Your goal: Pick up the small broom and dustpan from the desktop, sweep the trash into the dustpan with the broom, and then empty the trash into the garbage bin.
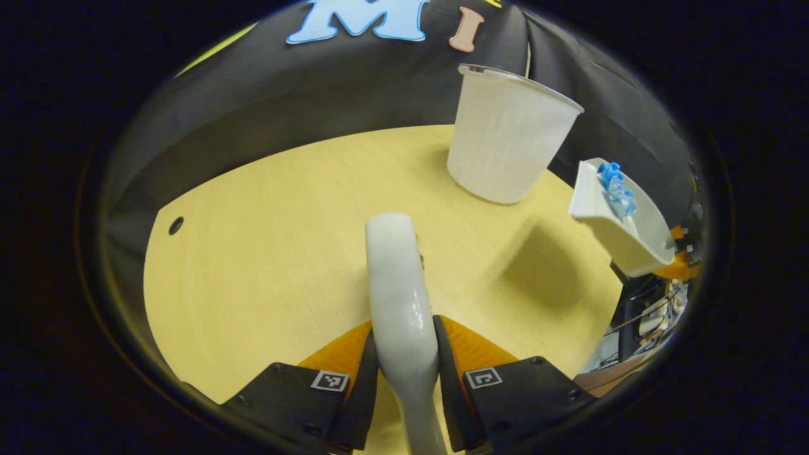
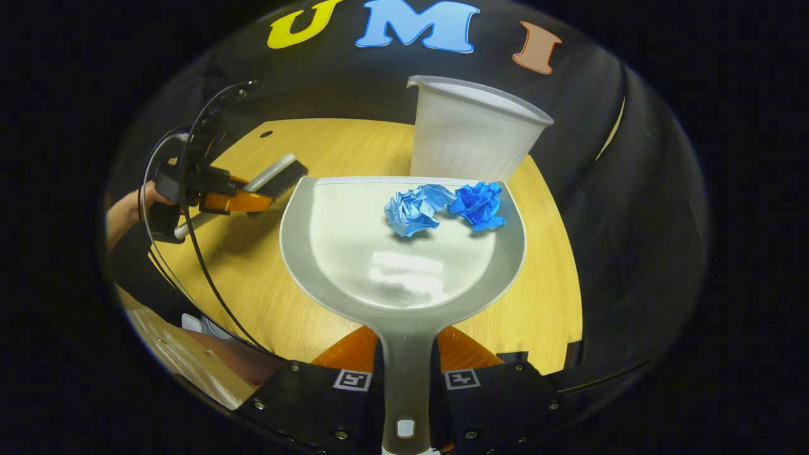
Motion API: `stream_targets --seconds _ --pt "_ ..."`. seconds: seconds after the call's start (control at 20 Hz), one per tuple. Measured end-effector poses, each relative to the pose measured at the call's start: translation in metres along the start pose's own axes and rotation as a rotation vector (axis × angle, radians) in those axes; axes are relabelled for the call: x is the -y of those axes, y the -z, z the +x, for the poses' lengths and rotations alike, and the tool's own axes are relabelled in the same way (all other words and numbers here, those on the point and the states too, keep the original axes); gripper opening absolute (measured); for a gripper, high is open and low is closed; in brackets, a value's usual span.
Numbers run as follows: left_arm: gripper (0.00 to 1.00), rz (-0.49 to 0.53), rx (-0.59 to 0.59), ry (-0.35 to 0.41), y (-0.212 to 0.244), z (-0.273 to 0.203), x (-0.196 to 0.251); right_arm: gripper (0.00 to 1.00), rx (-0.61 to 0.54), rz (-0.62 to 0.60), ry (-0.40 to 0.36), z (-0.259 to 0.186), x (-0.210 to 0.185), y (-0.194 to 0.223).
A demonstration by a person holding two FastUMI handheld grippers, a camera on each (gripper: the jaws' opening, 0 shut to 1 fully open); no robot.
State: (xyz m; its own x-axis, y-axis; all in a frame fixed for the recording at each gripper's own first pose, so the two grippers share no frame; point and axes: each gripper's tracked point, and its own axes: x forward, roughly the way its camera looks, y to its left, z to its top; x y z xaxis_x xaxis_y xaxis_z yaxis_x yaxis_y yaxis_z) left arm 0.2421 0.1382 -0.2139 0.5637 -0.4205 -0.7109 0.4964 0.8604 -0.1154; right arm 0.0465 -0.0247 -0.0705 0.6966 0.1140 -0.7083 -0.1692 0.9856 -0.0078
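Here the dustpan [image 2: 404, 253] carrying blue paper wads [image 2: 442, 207] bears no legible writing.

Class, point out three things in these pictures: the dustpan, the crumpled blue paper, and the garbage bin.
dustpan [image 2: 404, 265]: right gripper view, on the bare floor of its scoop.
crumpled blue paper [image 2: 414, 212]: right gripper view, on the paler wad.
garbage bin [image 1: 505, 145]: left gripper view, on its ribbed side wall.

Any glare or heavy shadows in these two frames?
Right gripper view: bright glare patch on the dustpan floor; paper balls stay sharp. Left gripper view: sheen on the broom handle, and the raised dustpan casts a dark shadow on the table beside the bin.
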Motion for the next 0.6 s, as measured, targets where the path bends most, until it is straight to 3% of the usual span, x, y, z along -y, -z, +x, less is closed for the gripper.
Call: stream_targets --seconds 0.25,0.35,0.6 --pt "0.5 -0.045 0.008 -0.028 0.059 -0.012 -0.06 0.27 0.003 -0.048 -0.03 -0.028 0.013 -0.039" --pt "0.55 -0.049 0.021 -0.038 0.07 -0.018 -0.071 0.28 -0.013 -0.022 -0.073 -0.036 0.015 -0.054" --pt "0.5 -0.095 0.026 -0.066 0.099 -0.039 -0.093 0.27 -0.019 0.05 -0.156 -0.058 0.042 -0.103"
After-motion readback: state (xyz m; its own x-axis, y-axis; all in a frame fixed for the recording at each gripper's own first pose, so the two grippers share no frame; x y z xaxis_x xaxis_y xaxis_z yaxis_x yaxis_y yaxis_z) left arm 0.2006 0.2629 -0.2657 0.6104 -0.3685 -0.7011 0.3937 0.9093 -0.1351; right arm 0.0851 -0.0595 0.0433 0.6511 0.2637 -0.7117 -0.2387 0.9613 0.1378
